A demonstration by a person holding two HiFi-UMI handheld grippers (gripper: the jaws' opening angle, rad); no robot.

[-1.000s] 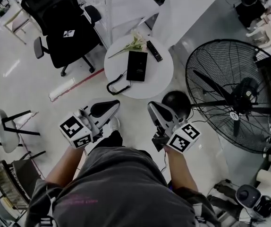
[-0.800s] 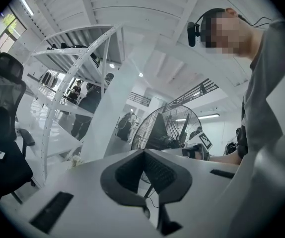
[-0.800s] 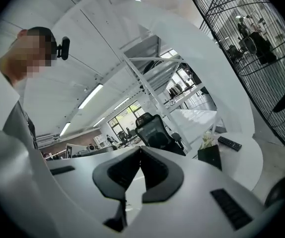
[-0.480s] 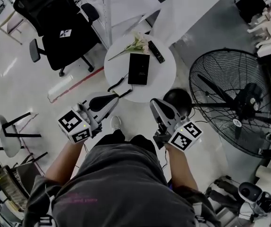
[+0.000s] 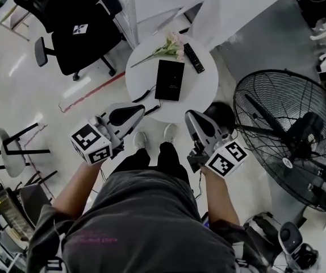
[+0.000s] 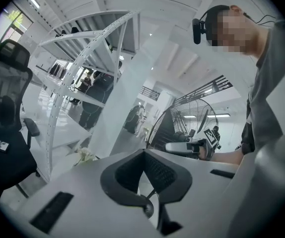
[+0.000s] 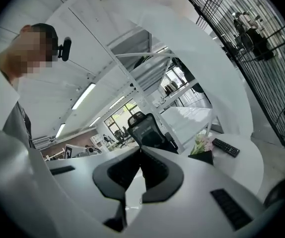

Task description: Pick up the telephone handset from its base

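A black telephone base [image 5: 169,79] lies flat on a round white table [image 5: 203,87]. From its near left corner a black cord [image 5: 147,93] runs to the table's edge. The handset end there is mostly hidden behind my left gripper [image 5: 140,110]. That gripper is shut and empty, with its tip at the table's near left rim. My right gripper [image 5: 191,117] is also shut and empty and hovers at the near right rim. In the left gripper view the jaws [image 6: 143,152] meet. They also meet in the right gripper view [image 7: 141,151], where the base [image 7: 203,157] shows beyond.
Flowers [image 5: 168,49] and a black remote [image 5: 194,57] lie on the table's far side. A large floor fan [image 5: 291,135] stands to the right, and a black dome [image 5: 221,115] sits beside my right gripper. A black office chair [image 5: 78,27] stands at the far left and a grey chair [image 5: 9,152] at the left.
The person has stepped toward the table, and both grippers have moved forward and slightly lower to its near rim. Both jaws stayed shut.
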